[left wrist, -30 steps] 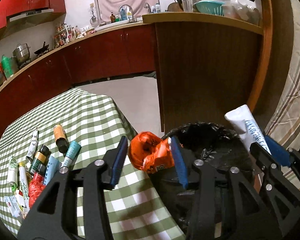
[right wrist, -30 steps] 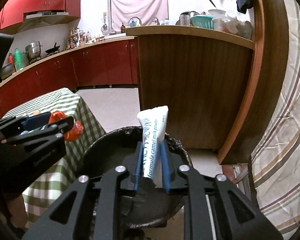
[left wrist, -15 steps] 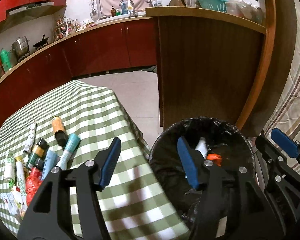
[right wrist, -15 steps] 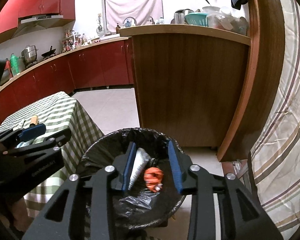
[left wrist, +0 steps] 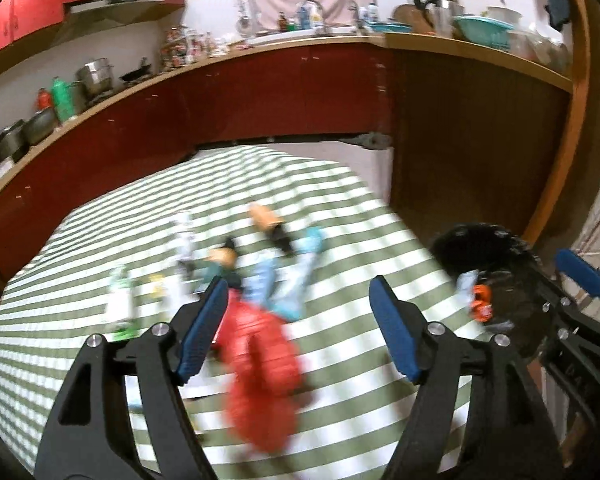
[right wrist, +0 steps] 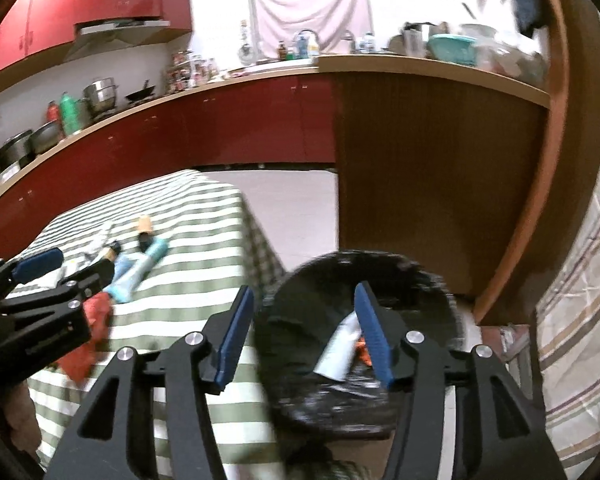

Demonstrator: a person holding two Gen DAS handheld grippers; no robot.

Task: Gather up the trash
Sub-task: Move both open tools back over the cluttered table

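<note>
My left gripper point(left wrist: 300, 332) hangs over the green checked table point(left wrist: 360, 380), its jaws opening with nothing held; a red wrapper point(left wrist: 260, 368) lies on the cloth below them, with tubes and small bottles point(left wrist: 268, 264) beyond. My right gripper point(right wrist: 304, 336) hovers over the black-lined bin point(right wrist: 352, 360), jaws opening and empty. Down in the bin lie a white tube point(right wrist: 340, 348) and an orange wrapper point(left wrist: 482, 304). The right gripper point(left wrist: 580, 276) shows at the right edge of the left wrist view. The left gripper point(right wrist: 56, 268) shows at the left of the right wrist view.
A wooden counter panel point(right wrist: 420, 184) stands behind the bin, with a striped curtain point(right wrist: 580, 320) to its right. Red kitchen cabinets point(left wrist: 220, 112) run along the back, with pots on the worktop. Pale floor point(right wrist: 296, 216) lies between table and counter.
Both grippers let go: the orange wrapper and the white tube dropped into the bin. The left gripper then swung left over the table; both sets of jaws have widened.
</note>
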